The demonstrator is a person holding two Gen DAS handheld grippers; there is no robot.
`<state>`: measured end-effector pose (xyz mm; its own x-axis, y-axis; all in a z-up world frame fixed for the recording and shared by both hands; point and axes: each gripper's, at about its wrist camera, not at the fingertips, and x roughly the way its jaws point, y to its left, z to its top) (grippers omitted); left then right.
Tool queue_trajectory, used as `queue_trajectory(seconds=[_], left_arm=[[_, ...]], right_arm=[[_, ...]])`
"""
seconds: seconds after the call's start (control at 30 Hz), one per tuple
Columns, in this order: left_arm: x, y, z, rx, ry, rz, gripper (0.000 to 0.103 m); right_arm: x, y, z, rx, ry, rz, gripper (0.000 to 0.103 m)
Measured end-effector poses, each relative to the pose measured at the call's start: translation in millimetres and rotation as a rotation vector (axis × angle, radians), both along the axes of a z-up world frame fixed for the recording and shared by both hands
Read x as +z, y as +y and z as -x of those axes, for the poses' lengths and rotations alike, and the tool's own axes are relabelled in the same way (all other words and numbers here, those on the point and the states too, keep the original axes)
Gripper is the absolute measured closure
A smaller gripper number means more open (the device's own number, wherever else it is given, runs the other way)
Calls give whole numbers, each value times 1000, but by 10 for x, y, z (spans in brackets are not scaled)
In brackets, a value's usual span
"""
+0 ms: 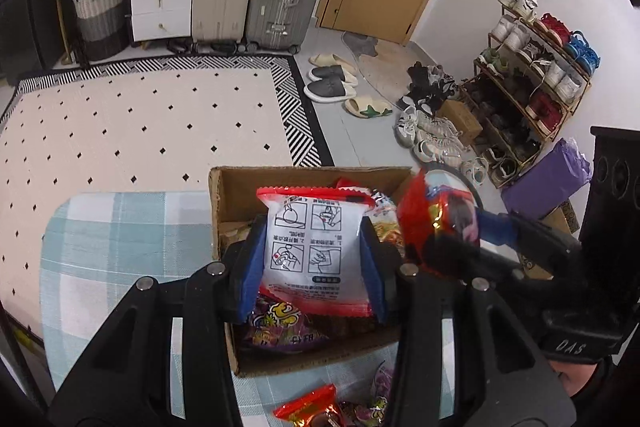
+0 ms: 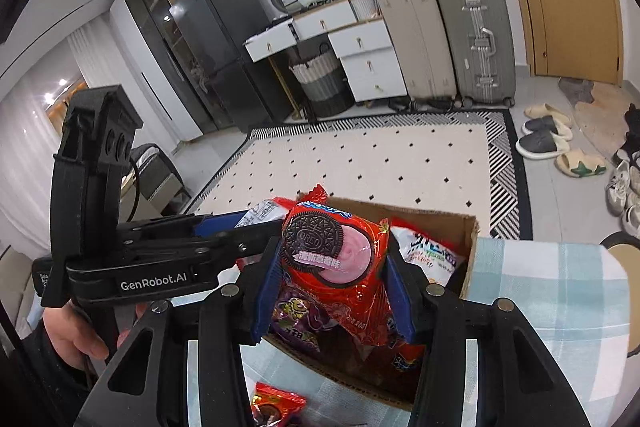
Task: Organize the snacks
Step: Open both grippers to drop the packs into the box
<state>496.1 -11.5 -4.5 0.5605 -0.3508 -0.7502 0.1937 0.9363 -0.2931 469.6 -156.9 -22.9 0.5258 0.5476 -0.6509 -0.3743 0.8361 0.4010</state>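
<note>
Two grippers each hold one snack above an open cardboard box (image 1: 224, 195). The left gripper (image 1: 314, 255) is clenched on a white packet with a red edge (image 1: 316, 247); its blue pads press both sides of the packet, which shows printed drawings and hangs upright over the middle of the box. The right gripper (image 2: 334, 267) is clenched on a red Oreo packet (image 2: 336, 251), also upright between its blue pads, over the near part of the box. In the left wrist view the right gripper comes in from the right side, just beside the white packet.

The box stands on a table with a blue checked cloth (image 1: 120, 227), at its far edge, and it already contains several snacks, among them a purple packet (image 1: 276, 323). More small packets (image 1: 308, 407) lie on the cloth before the near side of the box. A hand (image 2: 76, 331) holds the left gripper's handle.
</note>
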Motion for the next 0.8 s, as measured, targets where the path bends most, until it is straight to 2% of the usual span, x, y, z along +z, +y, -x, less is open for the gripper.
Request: queue_trajectory(seconds=[0.17, 0.23, 0.3, 0.37, 0.4, 0.47, 0.5, 0.53, 0.57, 0.8], left_arm=[[-353, -59, -282, -24, 19, 15, 63], [-441, -93, -328, -15, 20, -6, 62], [-524, -115, -384, -16, 24, -7, 56], [-572, -116, -382, -2, 37, -24, 40], [-585, -98, -382, 4, 41, -17, 37], [-580, -44, -377, 28, 45, -7, 25], [-554, 7, -332, 37, 40, 3, 24], [-509, 57, -277, 46, 34, 7, 24], [-470, 88, -230, 57, 29, 1, 24], [-81, 216, 352, 74, -63, -71, 24]], right_arm=[[-239, 87, -118, 34, 13, 16, 55], [-292, 113, -138, 35, 11, 39, 52], [-326, 114, -148, 36, 15, 44, 50], [-320, 117, -131, 32, 11, 61, 49], [-321, 109, -126, 33, 8, 68, 49], [-304, 80, -98, 27, 4, 72, 48], [-289, 51, -77, 24, 0, 66, 46], [-266, 27, -65, 24, 0, 65, 39], [-235, 4, -49, 20, -4, 70, 37], [109, -174, 311, -4, -78, 35, 37]])
